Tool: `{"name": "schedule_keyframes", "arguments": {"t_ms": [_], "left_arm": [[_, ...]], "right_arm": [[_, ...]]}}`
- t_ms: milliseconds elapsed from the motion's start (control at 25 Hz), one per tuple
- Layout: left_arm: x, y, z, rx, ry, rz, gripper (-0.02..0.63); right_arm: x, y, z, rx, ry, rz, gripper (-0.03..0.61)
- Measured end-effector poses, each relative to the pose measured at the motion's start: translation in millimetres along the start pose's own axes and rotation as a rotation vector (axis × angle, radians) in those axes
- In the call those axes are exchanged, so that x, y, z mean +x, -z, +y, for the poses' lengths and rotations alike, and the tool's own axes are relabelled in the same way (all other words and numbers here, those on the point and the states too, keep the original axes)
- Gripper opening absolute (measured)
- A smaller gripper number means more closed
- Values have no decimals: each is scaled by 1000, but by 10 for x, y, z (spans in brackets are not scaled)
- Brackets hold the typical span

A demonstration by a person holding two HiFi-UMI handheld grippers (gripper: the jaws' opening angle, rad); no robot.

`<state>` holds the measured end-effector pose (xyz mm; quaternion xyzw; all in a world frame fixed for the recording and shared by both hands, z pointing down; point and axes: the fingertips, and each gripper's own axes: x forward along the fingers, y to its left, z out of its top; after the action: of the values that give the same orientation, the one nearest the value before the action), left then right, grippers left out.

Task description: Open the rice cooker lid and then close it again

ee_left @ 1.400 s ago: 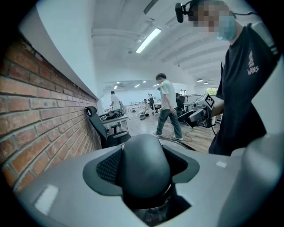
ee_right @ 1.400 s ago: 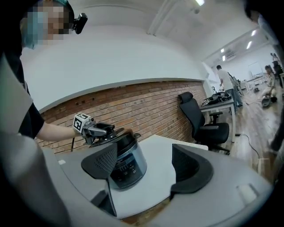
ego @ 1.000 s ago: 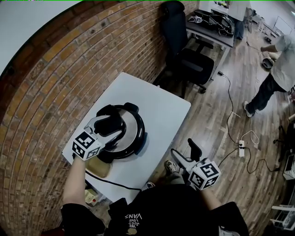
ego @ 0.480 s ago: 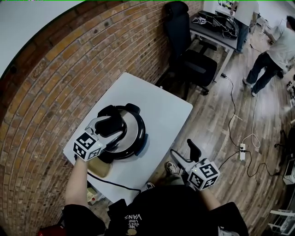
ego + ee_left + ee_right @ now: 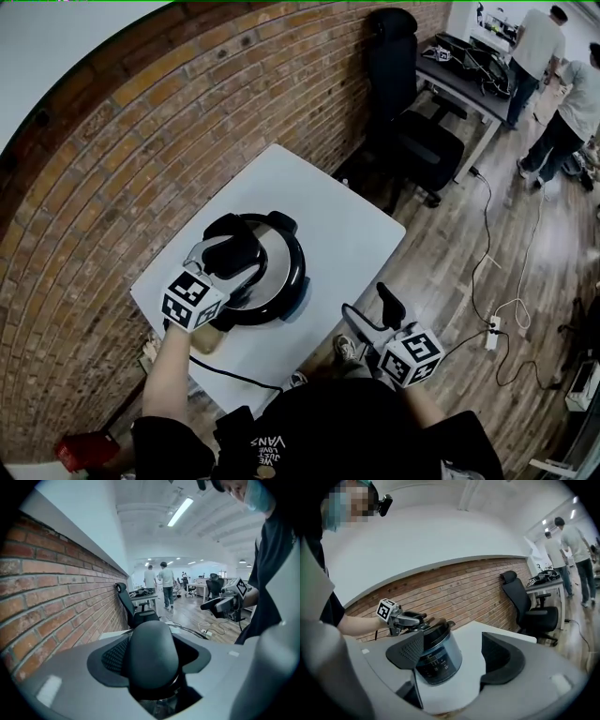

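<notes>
A black and steel rice cooker (image 5: 279, 274) stands on the white table (image 5: 347, 225) with its lid down. My left gripper (image 5: 228, 262) reaches over it from the near left. Its jaws stand wide on either side of the black lid handle (image 5: 234, 246) and press on it. In the left gripper view that handle (image 5: 152, 648) fills the space between the pads. My right gripper (image 5: 368, 314) hangs open off the table's front right edge, over the floor, with nothing in it. The right gripper view looks at the cooker (image 5: 438, 656) and the left gripper (image 5: 412, 618) on its lid.
A brick wall (image 5: 112, 159) runs behind the table. A black office chair (image 5: 412, 131) stands beyond the far corner. A black cord (image 5: 234, 375) hangs over the near edge. A tan object (image 5: 204, 339) lies by the cooker. A power strip (image 5: 490, 337) lies on the floor. Two people (image 5: 553, 84) stand far right.
My left gripper stays on the lid handle, with the wrist turned a little. The right gripper has shifted slightly. The people in the background have walked further off.
</notes>
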<state>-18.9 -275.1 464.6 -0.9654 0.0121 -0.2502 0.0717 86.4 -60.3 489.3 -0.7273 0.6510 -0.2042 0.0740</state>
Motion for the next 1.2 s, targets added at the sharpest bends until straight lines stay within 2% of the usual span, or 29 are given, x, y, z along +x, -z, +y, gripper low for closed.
{"name": "schedule_keyframes", "arguments": {"t_ms": [640,1200], "left_arm": [[-23,56,114,-177,-311,54,281],[-79,104,137,-234,-422,58,284]], "right_arm": [[585,-158,-176,-48,-242,94,377],[926,-214,-222,-83,-432,166,377]]}}
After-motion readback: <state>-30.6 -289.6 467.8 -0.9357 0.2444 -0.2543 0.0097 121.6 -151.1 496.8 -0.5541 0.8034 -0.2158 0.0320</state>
